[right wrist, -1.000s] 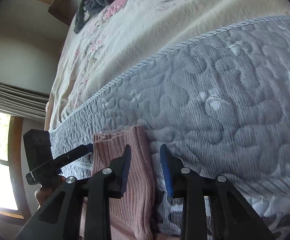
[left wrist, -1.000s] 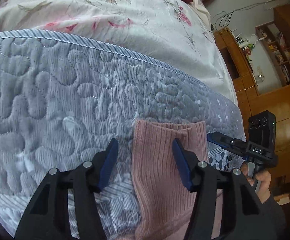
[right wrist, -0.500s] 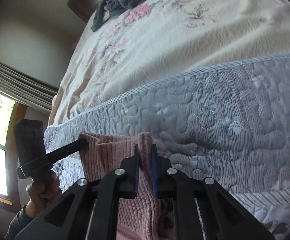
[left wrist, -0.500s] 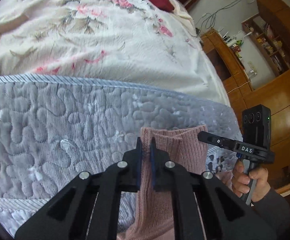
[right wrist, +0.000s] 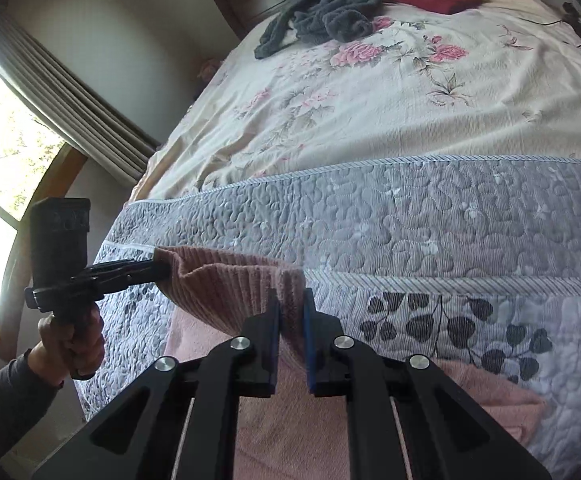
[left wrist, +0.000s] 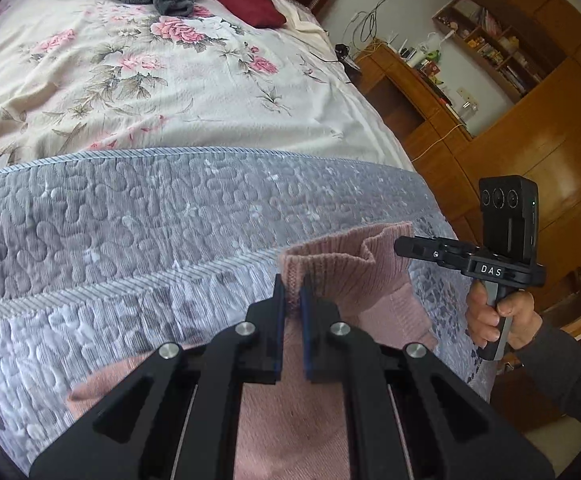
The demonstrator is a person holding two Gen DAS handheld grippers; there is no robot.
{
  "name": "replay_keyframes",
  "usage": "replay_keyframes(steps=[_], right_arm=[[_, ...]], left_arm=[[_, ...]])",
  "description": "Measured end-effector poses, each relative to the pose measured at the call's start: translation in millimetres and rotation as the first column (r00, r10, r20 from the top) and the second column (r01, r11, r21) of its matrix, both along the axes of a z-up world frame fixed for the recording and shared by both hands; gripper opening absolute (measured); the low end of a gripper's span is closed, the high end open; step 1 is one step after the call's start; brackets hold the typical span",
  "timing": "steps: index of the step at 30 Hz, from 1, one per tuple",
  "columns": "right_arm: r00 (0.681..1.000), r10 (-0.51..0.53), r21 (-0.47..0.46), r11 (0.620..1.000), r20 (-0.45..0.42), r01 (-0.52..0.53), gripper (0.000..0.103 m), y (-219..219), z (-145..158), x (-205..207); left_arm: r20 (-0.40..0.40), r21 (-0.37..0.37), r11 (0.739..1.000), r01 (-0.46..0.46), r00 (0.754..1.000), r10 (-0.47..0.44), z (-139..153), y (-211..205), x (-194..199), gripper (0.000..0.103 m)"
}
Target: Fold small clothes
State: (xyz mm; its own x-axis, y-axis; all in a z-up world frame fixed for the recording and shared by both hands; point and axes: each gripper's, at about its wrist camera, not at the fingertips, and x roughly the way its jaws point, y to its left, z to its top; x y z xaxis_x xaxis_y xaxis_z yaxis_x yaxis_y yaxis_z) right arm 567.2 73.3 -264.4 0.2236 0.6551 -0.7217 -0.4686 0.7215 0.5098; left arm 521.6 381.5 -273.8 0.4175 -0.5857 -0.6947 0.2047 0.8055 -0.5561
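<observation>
Over a quilted grey bedspread (left wrist: 138, 216), both grippers pinch a ribbed pink knit (left wrist: 342, 268).

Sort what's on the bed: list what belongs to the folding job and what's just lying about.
In the job:
pink ribbed garment
left claw, shut on one corner
right claw, shut on the other corner

Lying about:
grey fleece garment
dark red cushion
floral bedspread
grey quilt, underneath
</observation>
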Motion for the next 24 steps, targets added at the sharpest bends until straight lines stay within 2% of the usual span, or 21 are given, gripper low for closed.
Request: replay_keyframes(steps=[8,14,17,18,19,21,22,24], right_arm=[[0.999,0.036,-0.045,0.998,0.007,-0.035,0.010,-5.4,-3.8,-62.8],[0.998,0.047,-0.094,0.994,-0.031,-0.050,0.010,-9.1,-30.5,-102.9],[0.996,0.050,-0.102,0.993,-0.071,-0.057,0.012,-11.9,-46.1,-119.1],[0.994,0.051,-0.105,0.993,-0.093,-0.060,0.017,-13.9,-52.4,-124.6],[0.992,0.051,-0.110,0.992,-0.113,-0.063,0.020,-16.6,-58.3,-130.6],[0.988,0.053,-0.112,0.991,-0.146,-0.069,0.026,-25.1,-65.0,-142.1],[0.987,0.048,-0.100,0.993,-0.154,-0.064,0.026,-31.1,-64.2,-147.1],[0.988,0.022,-0.046,0.999,-0.155,-0.030,0.026,-45.2,-55.1,-153.5]], left_arm=[[-0.046,0.031,0.998,0.052,0.998,-0.050,-7.5,-15.6,-58.6,0.005],[-0.128,0.052,0.994,0.094,0.988,-0.087,-41.3,-33.9,-95.9,0.005],[-0.199,0.046,0.994,0.094,0.976,-0.084,-63.6,-36.8,-111.1,0.007],[-0.222,0.046,0.994,0.097,0.971,-0.085,-69.6,-36.9,-116.2,0.009],[-0.244,0.051,0.994,0.098,0.966,-0.083,-74.4,-36.5,-121.8,0.015],[-0.255,0.057,0.995,0.078,0.965,-0.061,-75.9,-31.8,-134.2,0.021],[-0.241,0.044,0.997,0.058,0.970,-0.046,-71.3,-26.9,-140.2,0.024],[-0.196,-0.035,0.999,0.005,0.981,-0.012,-58.2,-15.2,-150.0,0.032]])
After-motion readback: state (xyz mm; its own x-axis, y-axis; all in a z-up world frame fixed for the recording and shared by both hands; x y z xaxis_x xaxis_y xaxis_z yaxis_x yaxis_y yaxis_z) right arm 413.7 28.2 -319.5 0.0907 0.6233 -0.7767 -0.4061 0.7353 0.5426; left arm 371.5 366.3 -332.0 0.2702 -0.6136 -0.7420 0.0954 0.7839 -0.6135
